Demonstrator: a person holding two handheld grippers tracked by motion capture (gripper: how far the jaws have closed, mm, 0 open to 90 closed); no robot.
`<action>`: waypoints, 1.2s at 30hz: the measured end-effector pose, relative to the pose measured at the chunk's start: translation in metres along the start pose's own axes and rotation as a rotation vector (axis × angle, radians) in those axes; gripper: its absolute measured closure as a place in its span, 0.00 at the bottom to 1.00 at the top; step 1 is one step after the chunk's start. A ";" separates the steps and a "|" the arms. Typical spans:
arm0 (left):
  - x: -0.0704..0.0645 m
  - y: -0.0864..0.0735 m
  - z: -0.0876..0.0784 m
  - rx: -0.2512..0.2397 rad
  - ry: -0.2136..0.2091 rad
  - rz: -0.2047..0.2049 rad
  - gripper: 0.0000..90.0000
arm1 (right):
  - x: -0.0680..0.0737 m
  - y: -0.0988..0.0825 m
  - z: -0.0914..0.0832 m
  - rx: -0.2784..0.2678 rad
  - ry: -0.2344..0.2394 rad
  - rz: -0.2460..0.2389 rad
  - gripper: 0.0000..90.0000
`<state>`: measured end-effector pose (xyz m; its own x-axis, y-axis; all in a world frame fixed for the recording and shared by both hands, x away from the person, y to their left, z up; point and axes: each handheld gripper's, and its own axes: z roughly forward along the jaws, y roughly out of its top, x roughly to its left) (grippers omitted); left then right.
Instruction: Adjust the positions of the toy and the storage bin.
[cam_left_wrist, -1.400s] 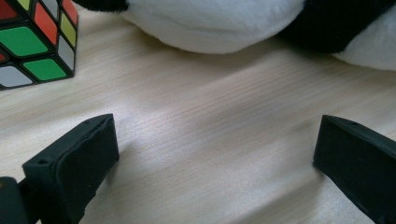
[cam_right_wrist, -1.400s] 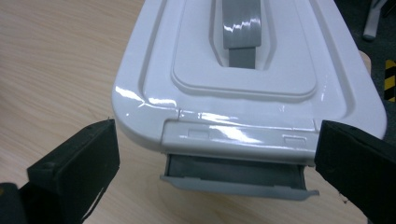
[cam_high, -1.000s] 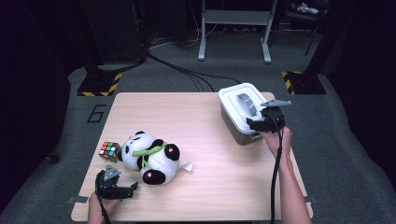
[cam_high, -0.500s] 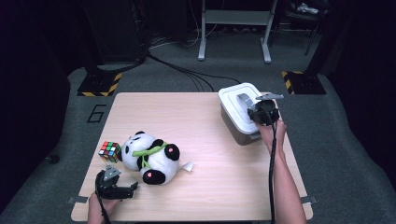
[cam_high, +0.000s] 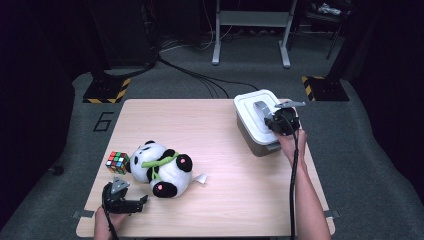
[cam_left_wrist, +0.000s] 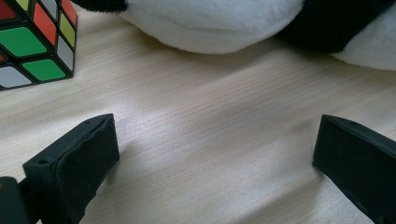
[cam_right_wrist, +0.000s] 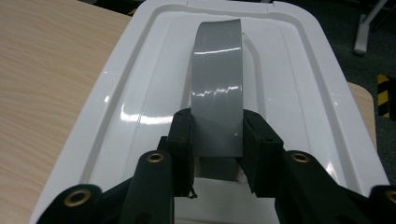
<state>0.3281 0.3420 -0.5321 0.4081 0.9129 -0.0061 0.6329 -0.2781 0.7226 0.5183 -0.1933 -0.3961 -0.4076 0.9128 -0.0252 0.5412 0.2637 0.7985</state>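
A grey storage box with a white lid stands at the table's far right. My right gripper reaches over the lid from the near side. Its jaws have just been closing and are now shut on the lid's grey strap handle, pressing its two edges, as the right gripper view shows above the white lid. My left gripper rests low at the near left edge, open with bare wood between its jaws. In its own view the left gripper faces a panda plush and a colour cube.
The panda plush lies on its side at the near left of the wooden table, with the colour cube just left of it. Dark floor with cables and stand legs lies beyond the table's far edge.
The right gripper has shifted a little up and left onto the lid and its jaws have come together on the grey handle. The left gripper, panda and cube stay where they were.
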 end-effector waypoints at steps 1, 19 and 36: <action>0.000 0.000 0.000 0.000 0.000 0.000 0.00 | 0.000 -0.001 -0.001 -0.005 0.007 -0.001 0.74; 0.000 0.000 0.000 0.000 0.000 0.001 0.00 | 0.020 -0.012 -0.013 -0.020 0.120 -0.053 0.74; 0.000 0.000 0.000 0.000 0.000 0.001 0.00 | 0.043 -0.014 -0.015 -0.027 0.196 -0.099 0.75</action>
<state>0.3281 0.3419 -0.5321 0.4087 0.9127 -0.0058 0.6328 -0.2787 0.7225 0.4823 -0.1618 -0.3995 -0.5946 0.8039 0.0109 0.4725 0.3385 0.8137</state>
